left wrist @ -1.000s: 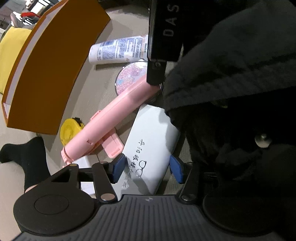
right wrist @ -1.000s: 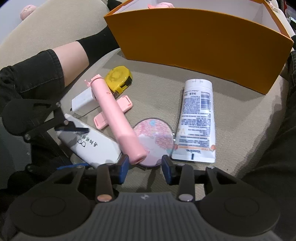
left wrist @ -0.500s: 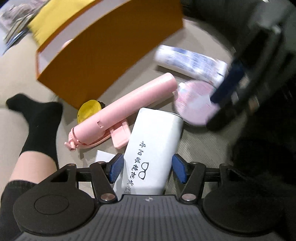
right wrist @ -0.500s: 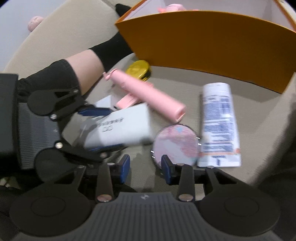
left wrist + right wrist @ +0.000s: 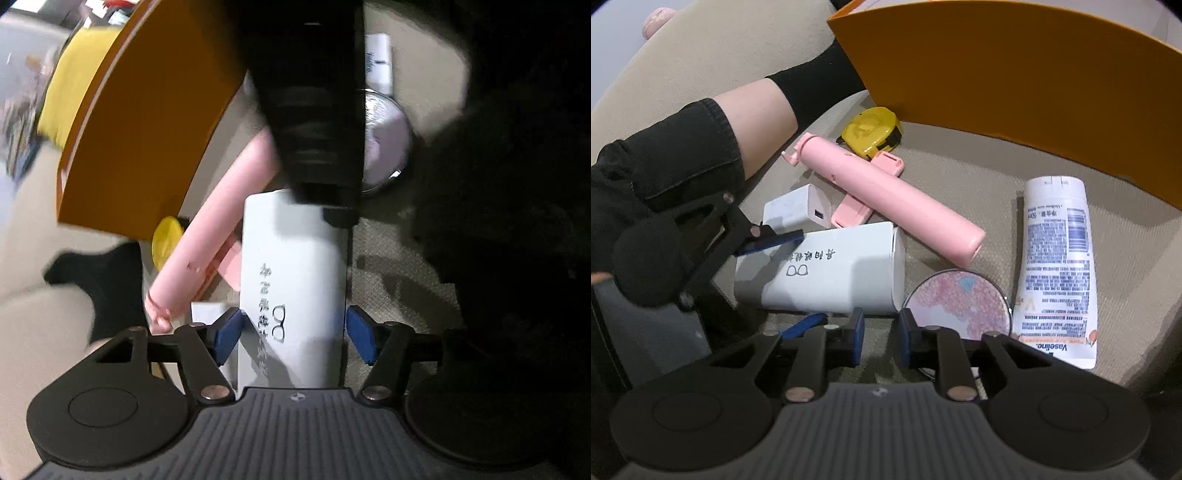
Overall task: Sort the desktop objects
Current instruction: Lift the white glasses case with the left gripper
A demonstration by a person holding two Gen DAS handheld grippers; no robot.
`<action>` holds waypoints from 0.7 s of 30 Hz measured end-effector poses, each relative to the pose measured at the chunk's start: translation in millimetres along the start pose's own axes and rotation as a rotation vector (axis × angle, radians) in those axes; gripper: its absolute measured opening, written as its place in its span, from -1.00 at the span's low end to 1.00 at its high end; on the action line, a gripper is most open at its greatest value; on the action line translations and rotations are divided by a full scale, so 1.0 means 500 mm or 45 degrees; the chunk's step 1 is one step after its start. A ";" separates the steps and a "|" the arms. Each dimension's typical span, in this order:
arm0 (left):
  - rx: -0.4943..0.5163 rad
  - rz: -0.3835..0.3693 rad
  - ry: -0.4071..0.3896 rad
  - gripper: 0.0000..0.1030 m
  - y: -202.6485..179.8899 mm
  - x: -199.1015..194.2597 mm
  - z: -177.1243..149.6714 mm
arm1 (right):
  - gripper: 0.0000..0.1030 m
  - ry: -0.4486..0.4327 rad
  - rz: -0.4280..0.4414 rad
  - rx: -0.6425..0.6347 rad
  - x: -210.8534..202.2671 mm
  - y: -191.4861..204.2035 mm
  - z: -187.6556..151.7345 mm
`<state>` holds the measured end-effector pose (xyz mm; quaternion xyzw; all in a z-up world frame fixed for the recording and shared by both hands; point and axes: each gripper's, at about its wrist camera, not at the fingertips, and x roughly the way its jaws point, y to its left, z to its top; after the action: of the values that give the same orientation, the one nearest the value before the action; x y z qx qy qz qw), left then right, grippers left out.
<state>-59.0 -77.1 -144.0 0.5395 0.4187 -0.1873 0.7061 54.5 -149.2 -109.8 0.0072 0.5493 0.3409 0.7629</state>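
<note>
My left gripper (image 5: 293,334) straddles the near end of the white glasses case (image 5: 295,280), its jaws wide and opening, one blue pad on each long side. In the left wrist view the pads look just clear of the case walls, though motion blur makes that hard to be sure of. The case lies flat on the beige cushion (image 5: 960,177), its long axis running straight away from this gripper, so the fingers already sit across its short width; closing them is all a grasp would need.

My right gripper (image 5: 881,341) hovers just beyond the far, capped end of the case (image 5: 827,269), jaws narrow and closing with nothing between them. Its right finger hangs over the edge of the round pink compact mirror (image 5: 960,302).

The pink selfie stick (image 5: 886,199) lies diagonally, touching the case's far corner, with the yellow tape measure (image 5: 871,129) and the white charger (image 5: 798,206) behind. The Vaseline tube (image 5: 1056,266) lies well right. The orange box (image 5: 1015,74) stands beyond everything, and the left hand is plainly nearer the case.
</note>
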 end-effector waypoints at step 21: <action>-0.845 -0.392 -0.084 -0.33 0.174 -0.066 -0.077 | -0.54 -0.145 -0.091 -0.230 -0.067 0.018 0.071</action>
<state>-30.7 -17.7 -67.7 0.2055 0.5100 -0.1624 0.8193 74.3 -147.4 -64.4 -0.0620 0.4720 0.3606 0.8021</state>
